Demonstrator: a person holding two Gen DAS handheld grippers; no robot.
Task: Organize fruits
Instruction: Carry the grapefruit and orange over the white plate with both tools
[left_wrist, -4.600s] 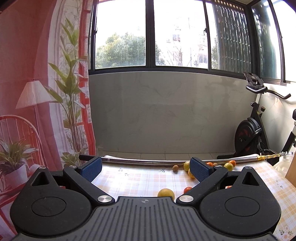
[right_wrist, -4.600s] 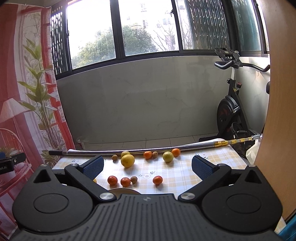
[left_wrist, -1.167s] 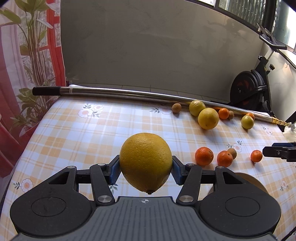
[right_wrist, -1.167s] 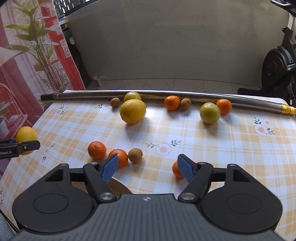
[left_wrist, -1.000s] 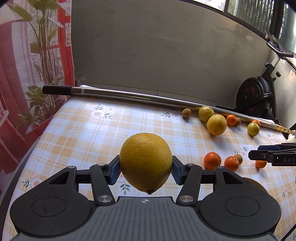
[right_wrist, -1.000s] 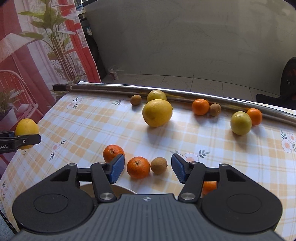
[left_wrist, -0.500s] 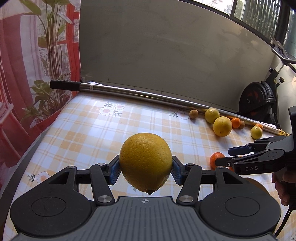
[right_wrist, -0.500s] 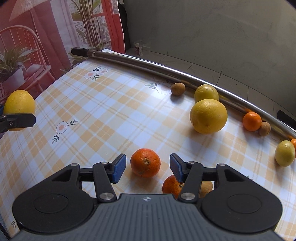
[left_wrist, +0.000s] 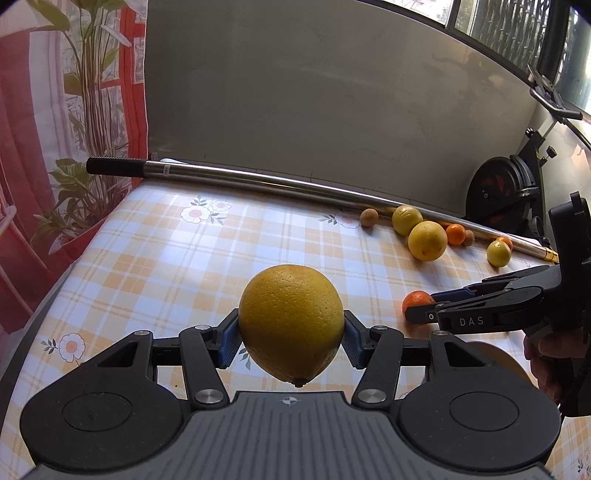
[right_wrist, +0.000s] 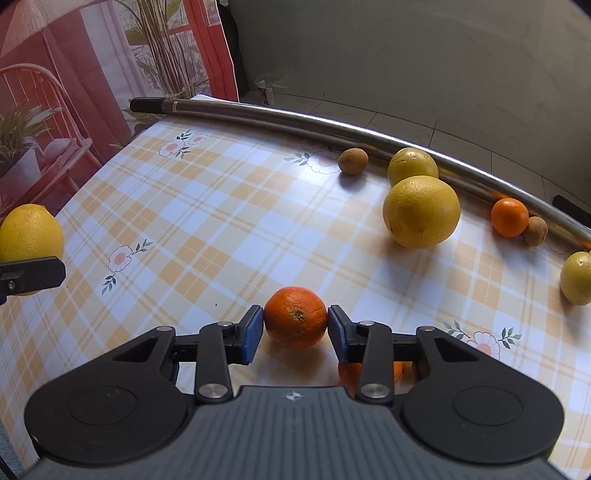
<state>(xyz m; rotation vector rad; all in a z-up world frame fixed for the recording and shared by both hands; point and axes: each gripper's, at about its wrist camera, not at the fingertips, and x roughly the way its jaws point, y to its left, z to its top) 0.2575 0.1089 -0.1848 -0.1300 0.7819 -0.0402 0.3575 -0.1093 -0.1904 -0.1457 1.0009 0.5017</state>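
Observation:
My left gripper (left_wrist: 290, 341) is shut on a large yellow lemon (left_wrist: 290, 325) and holds it above the checked tablecloth (left_wrist: 155, 258). In the right wrist view, the left gripper (right_wrist: 31, 278) and the lemon (right_wrist: 31, 230) show at the left edge. My right gripper (right_wrist: 295, 334) has a small orange (right_wrist: 295, 317) between its blue pads, which touch both sides as the jaws are closing. The orange rests low on the cloth. In the left wrist view, the right gripper (left_wrist: 424, 306) reaches in from the right around that orange (left_wrist: 415, 299).
A metal pole (right_wrist: 332, 125) lies along the far table edge. Near it sit a big yellow fruit (right_wrist: 421, 212), a smaller yellow one (right_wrist: 412, 166), a brown fruit (right_wrist: 353, 161), a tangerine (right_wrist: 509, 217) and more. Another orange (right_wrist: 349, 371) hides behind my right finger. An exercise bike (left_wrist: 506, 192) stands far right.
My right gripper moved left and down over the leftmost small orange, and its jaws narrowed until the pads met it. The left gripper kept its hold on the lemon.

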